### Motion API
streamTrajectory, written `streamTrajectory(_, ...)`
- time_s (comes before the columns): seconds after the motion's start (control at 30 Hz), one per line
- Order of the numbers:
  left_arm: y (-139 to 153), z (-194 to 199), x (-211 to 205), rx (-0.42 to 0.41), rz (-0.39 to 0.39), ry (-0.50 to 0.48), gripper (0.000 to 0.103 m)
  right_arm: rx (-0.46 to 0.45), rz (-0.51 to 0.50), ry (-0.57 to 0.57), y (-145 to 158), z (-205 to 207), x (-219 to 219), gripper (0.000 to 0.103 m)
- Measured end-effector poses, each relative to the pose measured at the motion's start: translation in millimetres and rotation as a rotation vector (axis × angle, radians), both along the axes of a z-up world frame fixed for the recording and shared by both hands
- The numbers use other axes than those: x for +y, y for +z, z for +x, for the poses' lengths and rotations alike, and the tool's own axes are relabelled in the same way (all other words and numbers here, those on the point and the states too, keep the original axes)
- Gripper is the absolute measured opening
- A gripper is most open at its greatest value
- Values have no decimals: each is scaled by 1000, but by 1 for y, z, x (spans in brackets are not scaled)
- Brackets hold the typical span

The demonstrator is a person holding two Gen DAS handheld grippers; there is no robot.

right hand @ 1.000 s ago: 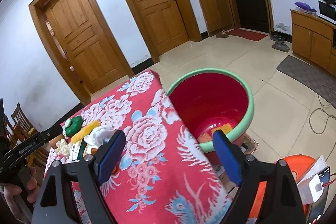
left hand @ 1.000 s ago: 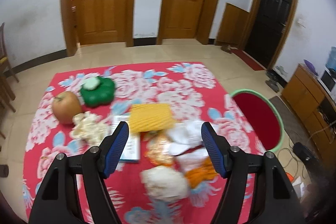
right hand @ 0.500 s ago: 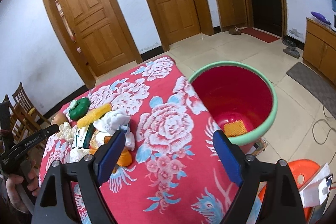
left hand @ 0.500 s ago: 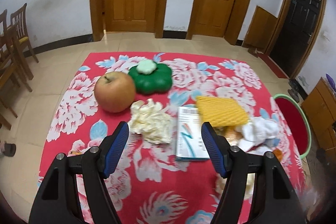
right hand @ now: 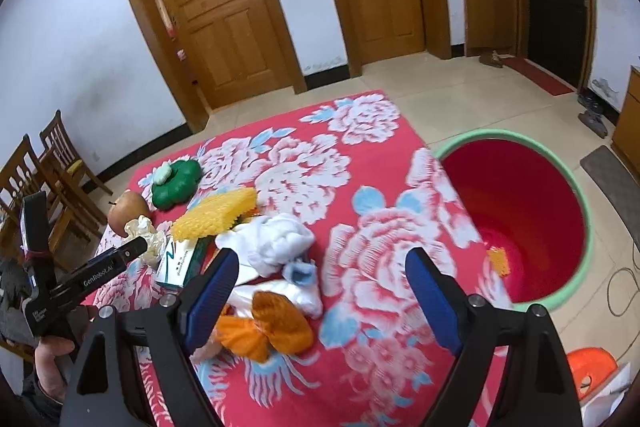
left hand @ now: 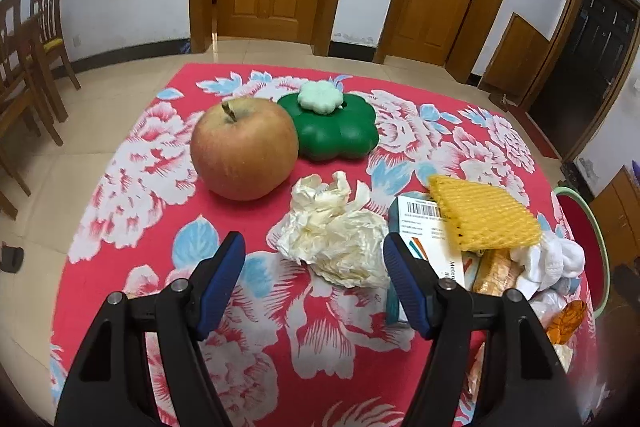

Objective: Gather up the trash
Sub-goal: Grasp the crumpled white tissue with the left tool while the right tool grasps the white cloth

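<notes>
Item: trash collection at a worktop covered in red floral cloth. Left tool: jaws apart and empty, angled down at the crumpled cream paper wad, which lies just ahead between the blue pads, not yet touched. Right tool: jaws apart, empty, poised over the cloth with the orange scrap and white tissue bundle at its 9 to 10 o'clock. Bin: red tub with green rim, on the floor off the worktop's edge, at 2 o'clock in the right view; a yellow scrap already lies inside. Remaining litter: yellow foam net resting on a printed carton, both at 3 o'clock of the wad. Probable keepers: apple at 11 o'clock of the wad, near but seemingly apart from it; green flower-shaped box at 12 o'clock. Handling advice, as judgement: lower the left tool so both pads straddle the wad's bulk, close low near the cloth without pinching the fabric, stay clear of the apple and carton edge, lift straight, then carry across to the bin. The paper will compress, so close fully.
</notes>
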State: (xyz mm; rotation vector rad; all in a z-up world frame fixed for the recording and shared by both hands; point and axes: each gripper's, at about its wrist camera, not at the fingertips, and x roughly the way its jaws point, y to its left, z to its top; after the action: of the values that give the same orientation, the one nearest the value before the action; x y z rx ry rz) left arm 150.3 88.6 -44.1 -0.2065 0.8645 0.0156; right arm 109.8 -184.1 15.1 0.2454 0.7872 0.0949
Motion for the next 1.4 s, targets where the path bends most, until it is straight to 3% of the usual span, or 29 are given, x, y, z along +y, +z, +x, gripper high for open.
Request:
streamTrajectory(0.13,-9,5,5,11,-33,-7,70,30,3,31,-7,19,11,87)
streamTrajectory(0.4,-16,8,6,19,-88,-40,53,79,-3,76,-22,45,26,87)
streamTrajectory(0.6,-17,8,3,15,-107,-62,38,133,17,113,-33,56,28,66)
streamTrajectory(0.67,-18,9,3,13,-113,-63,36,142,29,128,-35,57,29,53)
streamTrajectory(0.97,-13,5,3,-1,-118,-66,31,94,14,141,-28,48,30,32)
streamTrajectory(1.4,26,-28,-5,-78,-172,-85,29,-23,110,44,5,18,-10,31)
